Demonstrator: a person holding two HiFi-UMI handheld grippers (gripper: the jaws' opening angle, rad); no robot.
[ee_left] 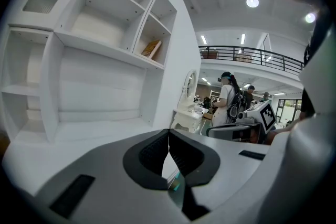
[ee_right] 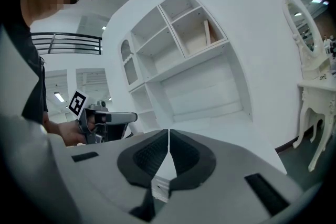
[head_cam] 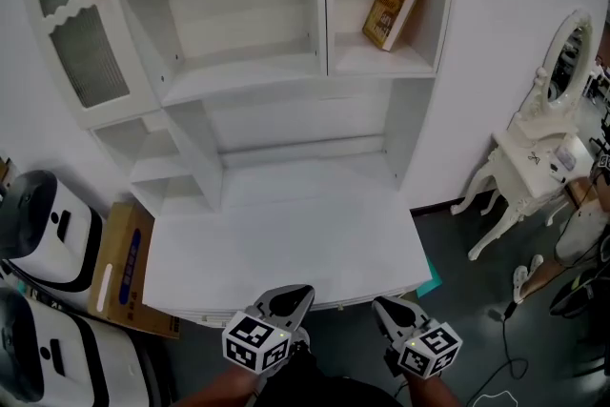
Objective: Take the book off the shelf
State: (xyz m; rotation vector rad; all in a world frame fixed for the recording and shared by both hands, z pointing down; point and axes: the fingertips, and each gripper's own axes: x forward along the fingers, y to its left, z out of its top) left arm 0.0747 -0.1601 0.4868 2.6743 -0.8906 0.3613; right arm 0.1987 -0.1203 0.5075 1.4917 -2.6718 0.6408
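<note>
A tan book (head_cam: pixel 393 7) leans tilted in the upper right compartment of the white shelf unit (head_cam: pixel 238 76). It also shows small in the left gripper view, book (ee_left: pixel 151 49), and in the right gripper view, book (ee_right: pixel 206 32). My left gripper (head_cam: pixel 291 298) and right gripper (head_cam: pixel 386 308) are side by side at the front edge of the white desk (head_cam: pixel 286 234), far below the book. In both gripper views the jaws meet tip to tip with nothing between them: left gripper (ee_left: pixel 168 131), right gripper (ee_right: pixel 168 131).
A white vanity table with an oval mirror (head_cam: pixel 548 138) stands at the right. A cardboard box (head_cam: pixel 124 267) and white rounded machines (head_cam: pixel 48 229) sit at the left. A person (ee_left: pixel 227 102) stands in the room beyond. Cables lie on the dark floor at lower right.
</note>
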